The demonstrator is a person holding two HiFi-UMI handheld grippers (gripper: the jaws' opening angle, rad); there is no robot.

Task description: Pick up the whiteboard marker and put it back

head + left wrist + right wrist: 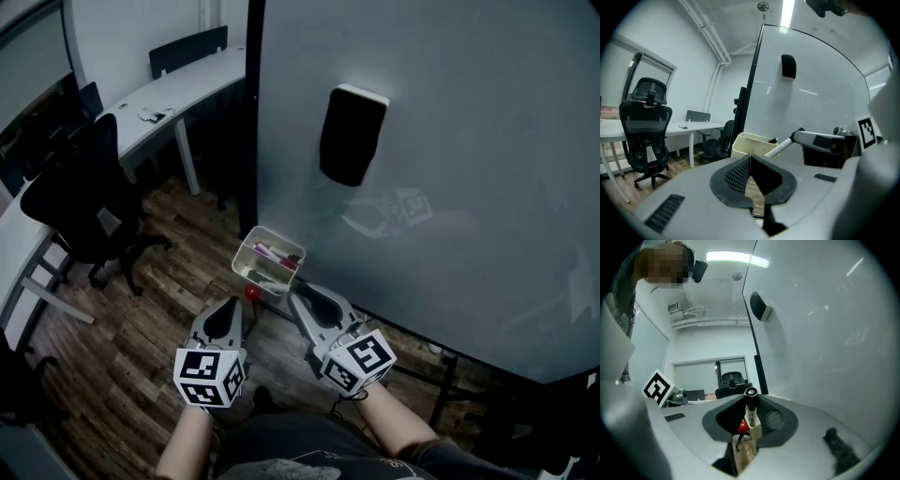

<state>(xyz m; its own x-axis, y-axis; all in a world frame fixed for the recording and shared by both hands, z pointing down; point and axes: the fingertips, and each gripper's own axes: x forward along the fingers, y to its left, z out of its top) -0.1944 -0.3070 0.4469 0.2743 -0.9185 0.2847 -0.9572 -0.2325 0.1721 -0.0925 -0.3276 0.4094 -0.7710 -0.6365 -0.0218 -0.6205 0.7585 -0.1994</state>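
A whiteboard marker (752, 417), white-bodied with a black cap, stands upright between the pads of my right gripper (750, 401), which is shut on it. In the left gripper view that marker (782, 147) slants out of the right gripper (820, 140) just above the white tray (749, 143). The tray (246, 255) hangs at the whiteboard's lower left corner and holds other markers (275, 253). My right gripper (296, 296) is just below it. My left gripper (232, 317) hovers beside it with its jaws together and nothing between them (751, 159).
The whiteboard (450, 187) fills the right, with a black eraser (352, 136) stuck on it. A small red ball (251, 293) sits between the grippers over the wooden floor. A black office chair (84, 197) and a white desk (178, 94) stand at the left.
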